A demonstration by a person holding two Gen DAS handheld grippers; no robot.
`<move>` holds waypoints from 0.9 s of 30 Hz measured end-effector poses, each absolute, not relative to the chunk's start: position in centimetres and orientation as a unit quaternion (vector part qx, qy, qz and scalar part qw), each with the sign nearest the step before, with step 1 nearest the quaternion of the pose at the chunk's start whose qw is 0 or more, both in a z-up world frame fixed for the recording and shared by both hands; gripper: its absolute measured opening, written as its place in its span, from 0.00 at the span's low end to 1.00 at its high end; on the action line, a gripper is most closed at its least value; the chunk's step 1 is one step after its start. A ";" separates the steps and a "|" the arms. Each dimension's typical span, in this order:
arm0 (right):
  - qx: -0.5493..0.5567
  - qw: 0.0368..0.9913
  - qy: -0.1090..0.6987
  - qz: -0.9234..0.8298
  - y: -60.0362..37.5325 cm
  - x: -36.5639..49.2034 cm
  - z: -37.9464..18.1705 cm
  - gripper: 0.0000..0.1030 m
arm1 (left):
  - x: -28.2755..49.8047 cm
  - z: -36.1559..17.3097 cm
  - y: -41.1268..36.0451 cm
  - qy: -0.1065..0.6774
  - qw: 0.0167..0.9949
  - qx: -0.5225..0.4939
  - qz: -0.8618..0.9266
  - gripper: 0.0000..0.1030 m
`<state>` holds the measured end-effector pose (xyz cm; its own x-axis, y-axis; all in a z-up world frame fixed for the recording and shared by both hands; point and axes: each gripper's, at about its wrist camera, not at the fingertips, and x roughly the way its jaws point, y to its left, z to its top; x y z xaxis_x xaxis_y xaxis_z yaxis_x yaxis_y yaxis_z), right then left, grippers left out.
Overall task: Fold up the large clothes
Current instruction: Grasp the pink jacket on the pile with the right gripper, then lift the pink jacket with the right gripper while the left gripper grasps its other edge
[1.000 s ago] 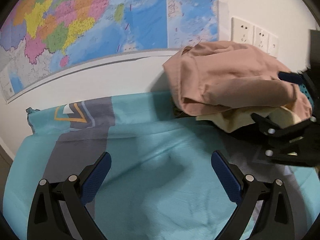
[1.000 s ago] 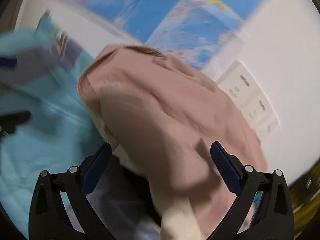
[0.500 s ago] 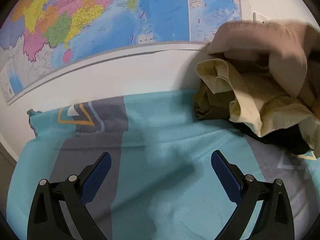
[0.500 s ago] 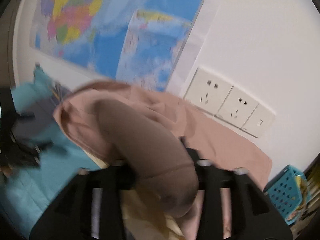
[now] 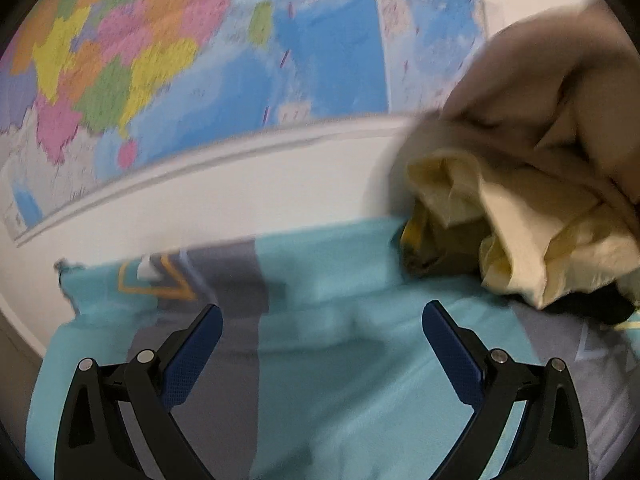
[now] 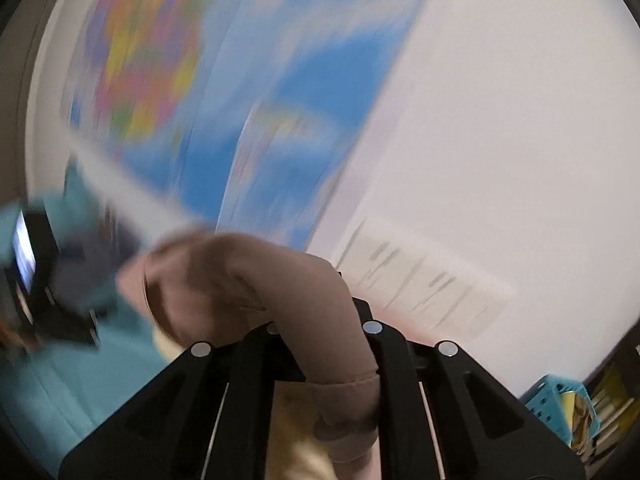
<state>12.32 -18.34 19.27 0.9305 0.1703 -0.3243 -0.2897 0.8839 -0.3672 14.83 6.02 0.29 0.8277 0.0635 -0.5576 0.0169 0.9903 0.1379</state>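
**Lifting a pink garment from a heap, folding not yet begun**

Gripping a fold of the pink garment (image 6: 256,292) in the right tongs (image 6: 324,360), jaws closed tight on the cloth, with a cuffed sleeve end hanging down between them. Holding the left tongs (image 5: 322,338) wide open and empty, hovering over a teal and grey bedsheet (image 5: 336,380) with nothing between the blue pads (image 5: 196,356). Showing, at the right of the left view, the same pink garment (image 5: 560,80) raised above a crumpled heap: a pale yellow garment (image 5: 540,232), something olive beneath, something black at the edge. Backing onto a white wall with a colourful map (image 5: 200,60) and a row of sockets (image 6: 420,280); heavy motion blur in the right view. Judging progress: barely started, nothing lying flat or folded in view. Remaining: spreading the garment on the sheet, folding it, then the rest of the heap.
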 end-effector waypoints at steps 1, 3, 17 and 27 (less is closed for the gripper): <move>-0.199 0.966 0.120 0.114 -19.2 11.3 21.5 0.07 | 15.0 1.0 5.7 0.279 0.958 0.070 0.003 0.94; -0.175 0.975 0.082 0.110 -20.9 9.5 25.8 0.07 | 15.1 2.7 5.0 0.251 0.965 0.068 -0.023 0.94; -0.101 0.983 -0.046 0.148 -27.4 -3.5 37.7 0.07 | 9.8 10.7 -6.5 0.051 0.941 0.078 -0.326 0.94; -0.067 0.977 -0.055 0.196 -29.5 -7.9 37.8 0.07 | 6.4 11.7 -10.1 -0.033 0.864 0.080 -0.495 0.94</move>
